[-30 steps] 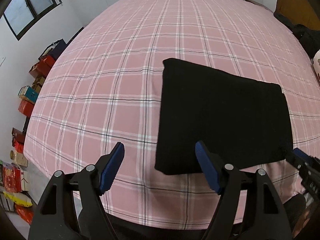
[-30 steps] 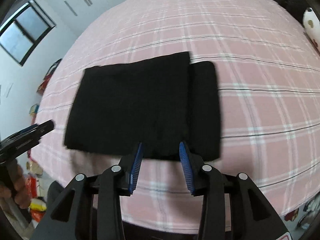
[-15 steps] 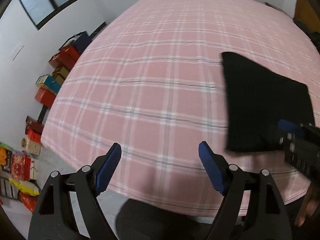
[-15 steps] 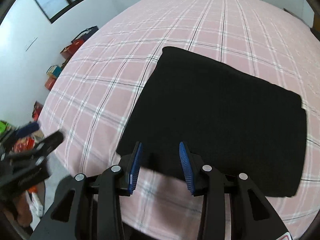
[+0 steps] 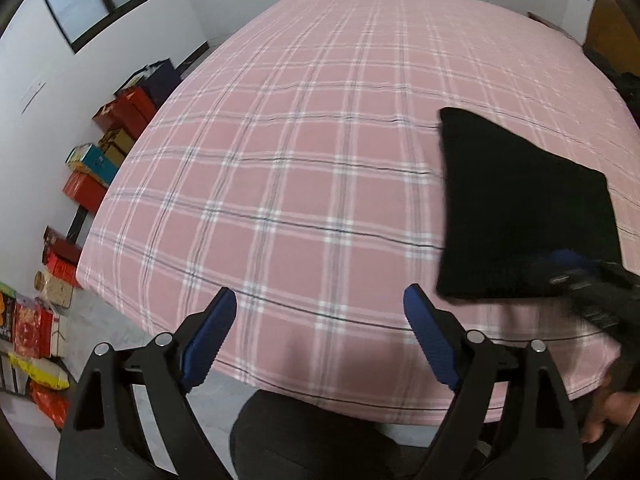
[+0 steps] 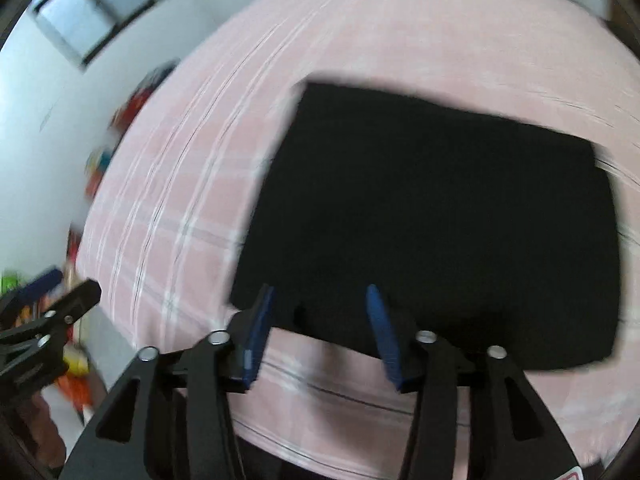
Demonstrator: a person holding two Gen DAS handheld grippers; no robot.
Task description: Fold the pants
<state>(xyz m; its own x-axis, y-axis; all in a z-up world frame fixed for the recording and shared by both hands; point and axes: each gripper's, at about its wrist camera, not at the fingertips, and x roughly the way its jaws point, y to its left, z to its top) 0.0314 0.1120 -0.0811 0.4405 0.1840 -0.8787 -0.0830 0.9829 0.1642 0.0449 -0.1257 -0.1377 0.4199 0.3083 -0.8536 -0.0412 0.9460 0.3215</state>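
Observation:
The black pants [image 5: 520,208] lie folded into a flat rectangle on the pink plaid bed [image 5: 304,184], near its front edge. My left gripper [image 5: 320,300] hovers over bare sheet to the left of them, its jaws opening wide with nothing between them. In the blurred right wrist view, my right gripper [image 6: 320,292] sits at the near edge of the pants [image 6: 440,208]. Its jaws are opening; the cloth's edge shows between the tips, and the pads do not press on it. The right gripper [image 5: 580,276] also shows in the left wrist view, at the pants' near corner.
Coloured boxes [image 5: 104,148] and packets [image 5: 32,332] line the floor by the white wall on the left. A hand [image 5: 608,412] holds the right gripper at the bed's front edge. Dark items [image 5: 628,84] lie at the bed's far right. The left gripper [image 6: 60,312] shows at the left.
My left gripper has swung left off the pants onto bare sheet and spread wider. The right gripper's jaws have widened at the pants' near edge, and its view has gone blurred.

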